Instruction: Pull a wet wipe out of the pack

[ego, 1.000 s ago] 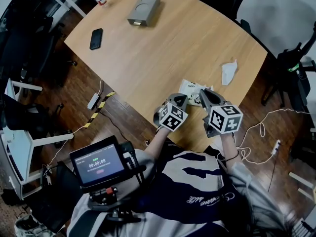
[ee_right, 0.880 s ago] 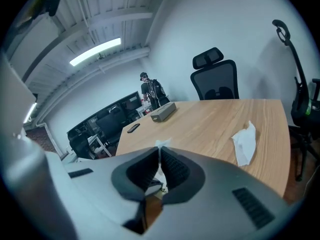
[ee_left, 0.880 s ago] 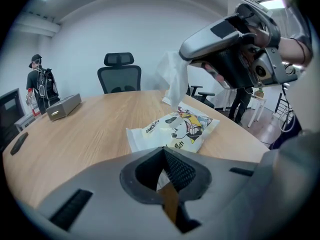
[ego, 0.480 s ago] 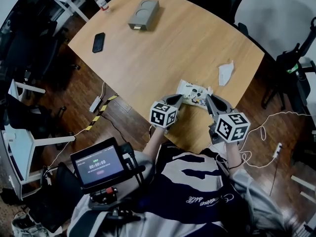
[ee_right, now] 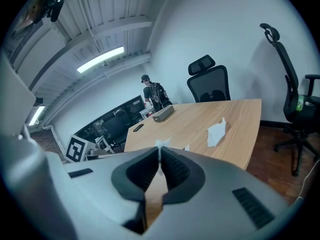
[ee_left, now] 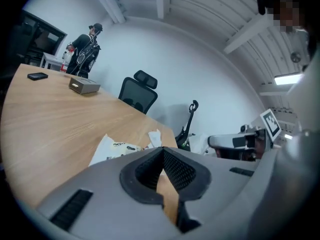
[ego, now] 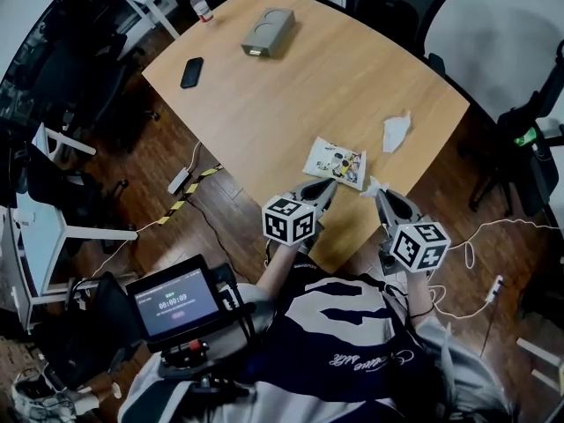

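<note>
Gripping wet wipe (ego: 371, 184): right gripper (ego: 379, 192) jaws; left gripper (ego: 331, 184) jaws closed together near pack (ego: 335, 160).

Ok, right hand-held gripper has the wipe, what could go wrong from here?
The right hand-held gripper pinches only a small tip of the wipe, so it may slip free. The left hand-held gripper is shut on nothing and is not pinning the pack, which lies near the table edge; a pull could drag it off.

Wipe (ee_right: 162, 143) mostly hidden inside right gripper (ee_right: 160, 152); pack (ego: 336, 162) print too small to read.
</note>
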`<move>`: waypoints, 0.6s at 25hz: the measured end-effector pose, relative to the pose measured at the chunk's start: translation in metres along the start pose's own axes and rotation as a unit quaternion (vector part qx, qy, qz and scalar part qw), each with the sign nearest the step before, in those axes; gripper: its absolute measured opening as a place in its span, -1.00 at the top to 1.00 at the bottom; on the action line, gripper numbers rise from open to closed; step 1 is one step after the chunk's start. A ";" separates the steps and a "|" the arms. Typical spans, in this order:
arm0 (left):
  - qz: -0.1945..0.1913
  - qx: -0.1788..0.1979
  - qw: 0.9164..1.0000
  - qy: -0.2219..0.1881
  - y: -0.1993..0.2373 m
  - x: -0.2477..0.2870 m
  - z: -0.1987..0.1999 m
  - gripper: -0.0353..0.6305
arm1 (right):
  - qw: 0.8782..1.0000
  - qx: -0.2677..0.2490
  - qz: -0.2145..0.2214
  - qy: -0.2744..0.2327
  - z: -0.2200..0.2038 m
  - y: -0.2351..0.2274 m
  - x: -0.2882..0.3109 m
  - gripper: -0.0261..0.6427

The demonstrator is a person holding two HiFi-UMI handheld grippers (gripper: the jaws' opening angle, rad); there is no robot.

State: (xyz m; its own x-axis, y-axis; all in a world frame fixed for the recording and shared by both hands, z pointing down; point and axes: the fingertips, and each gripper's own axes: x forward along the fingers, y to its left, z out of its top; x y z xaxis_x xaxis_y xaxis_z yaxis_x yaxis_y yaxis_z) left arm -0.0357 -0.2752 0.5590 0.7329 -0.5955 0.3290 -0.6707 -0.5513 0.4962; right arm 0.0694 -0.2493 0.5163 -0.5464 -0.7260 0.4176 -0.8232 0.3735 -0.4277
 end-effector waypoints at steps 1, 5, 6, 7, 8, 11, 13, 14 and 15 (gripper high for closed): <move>0.002 -0.002 1.000 -0.012 -0.010 -0.003 0.003 0.88 | 1.000 -0.001 0.005 0.000 -0.002 -0.002 -0.006 0.89; 0.011 -0.020 0.998 -0.056 -0.050 -0.019 0.009 0.88 | 1.000 -0.010 0.029 0.000 -0.006 -0.005 -0.031 0.89; 0.013 -0.028 0.997 -0.065 -0.061 -0.023 0.006 0.88 | 0.999 -0.011 0.034 0.001 -0.009 -0.005 -0.041 0.89; 0.016 -0.035 0.997 -0.073 -0.072 -0.026 0.003 0.88 | 0.999 -0.013 0.040 0.001 -0.012 -0.006 -0.050 0.89; 0.021 -0.039 0.996 -0.081 -0.082 -0.029 -0.001 0.88 | 0.999 -0.015 0.046 0.001 -0.014 -0.006 -0.058 0.89; 0.040 -0.045 0.993 -0.101 -0.107 -0.040 -0.012 0.88 | 0.997 -0.026 0.069 0.000 -0.020 -0.006 -0.078 0.89; 0.049 -0.055 0.991 -0.111 -0.126 -0.049 -0.024 0.88 | 0.996 -0.029 0.082 0.002 -0.027 -0.004 -0.096 0.89; 0.053 -0.061 0.990 -0.117 -0.135 -0.054 -0.031 0.88 | 0.996 -0.030 0.087 0.003 -0.031 -0.002 -0.105 0.89; 0.058 -0.066 0.989 -0.122 -0.143 -0.059 -0.038 0.88 | 0.995 -0.031 0.093 0.004 -0.035 0.000 -0.113 0.89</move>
State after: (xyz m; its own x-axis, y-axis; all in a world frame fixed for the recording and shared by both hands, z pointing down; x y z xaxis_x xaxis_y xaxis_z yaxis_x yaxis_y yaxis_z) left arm 0.0215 -0.1394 0.4995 0.5920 -0.7823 0.1937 -0.7159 -0.4002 0.5721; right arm 0.1253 -0.1471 0.4968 -0.6911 -0.6364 0.3427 -0.7157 0.5364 -0.4473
